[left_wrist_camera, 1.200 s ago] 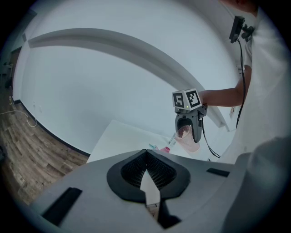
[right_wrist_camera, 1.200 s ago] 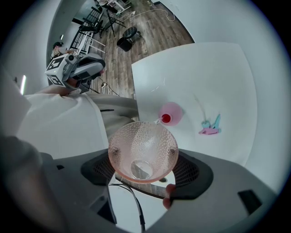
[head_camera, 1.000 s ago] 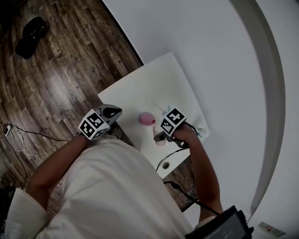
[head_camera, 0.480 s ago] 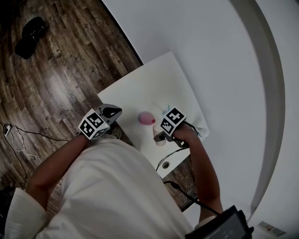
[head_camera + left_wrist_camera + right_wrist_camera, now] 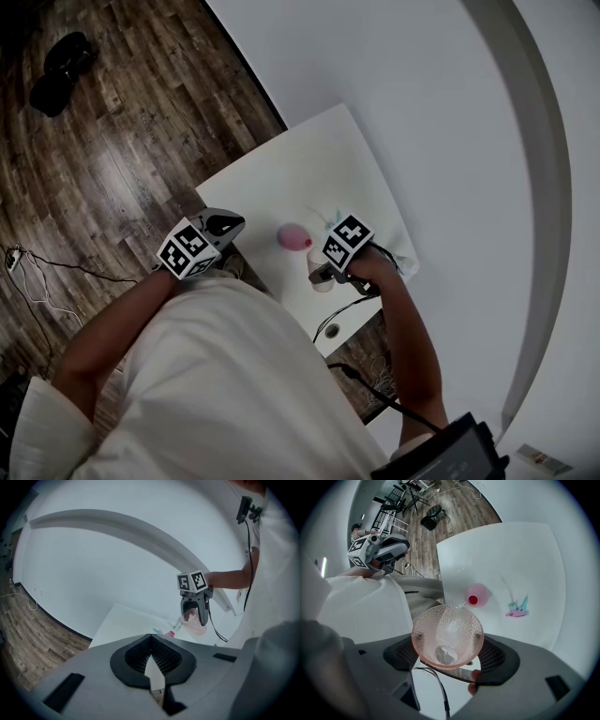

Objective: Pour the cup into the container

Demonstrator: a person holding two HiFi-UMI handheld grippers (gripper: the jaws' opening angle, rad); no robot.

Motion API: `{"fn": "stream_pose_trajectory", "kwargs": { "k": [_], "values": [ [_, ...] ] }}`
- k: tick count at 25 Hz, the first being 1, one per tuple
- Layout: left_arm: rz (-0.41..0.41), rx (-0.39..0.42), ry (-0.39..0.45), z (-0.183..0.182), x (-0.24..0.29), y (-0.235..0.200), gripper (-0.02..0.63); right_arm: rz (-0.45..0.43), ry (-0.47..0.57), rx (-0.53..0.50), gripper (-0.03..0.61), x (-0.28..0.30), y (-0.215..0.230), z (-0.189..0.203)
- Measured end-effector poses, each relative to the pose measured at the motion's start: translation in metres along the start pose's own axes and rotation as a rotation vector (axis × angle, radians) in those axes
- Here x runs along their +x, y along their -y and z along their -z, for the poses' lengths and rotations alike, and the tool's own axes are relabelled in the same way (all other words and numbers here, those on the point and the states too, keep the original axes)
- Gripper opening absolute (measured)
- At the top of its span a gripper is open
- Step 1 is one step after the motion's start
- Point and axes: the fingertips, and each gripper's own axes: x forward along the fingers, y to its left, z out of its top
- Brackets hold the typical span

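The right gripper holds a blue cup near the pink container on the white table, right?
No: the cup is pale pink, not blue; the right gripper view shows it. The right gripper does hold it near the pink container on the white table.

Only a v. slight change in the head view: your right gripper (image 5: 321,274) w/ the clear pink dimpled plastic cup (image 5: 320,282) has shifted a hair, so a bit less of the cup shows below its marker cube (image 5: 347,242). Your right forearm (image 5: 408,337) has edged in approx. a touch toward the white table (image 5: 281,173).
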Motion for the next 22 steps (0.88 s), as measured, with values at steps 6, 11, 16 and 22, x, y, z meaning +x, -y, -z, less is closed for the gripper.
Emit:
{"fn": "stream_pose_trajectory", "kwargs": {
  "k": [6,11,16,22],
  "values": [
    [0.0,-0.001,0.002,0.0005,-0.0012,-0.0016,0.012,0.0,-0.008,-0.003,0.373,-0.0009,-0.0002,-0.0017],
    [0.0,-0.002,0.002,0.0009,-0.0006,-0.0011,0.011,-0.001,-0.013,-0.004,0.373,-0.0013,0.0,-0.0009],
    [0.002,-0.002,0.003,0.0014,0.0004,-0.0014,0.011,-0.001,-0.02,-0.002,0.373,-0.0022,0.0009,-0.0001],
    [0.003,-0.004,0.004,0.0018,0.0002,-0.001,0.011,0.0,-0.024,-0.001,0.374,-0.0039,0.0009,0.0004]
  ]
}}
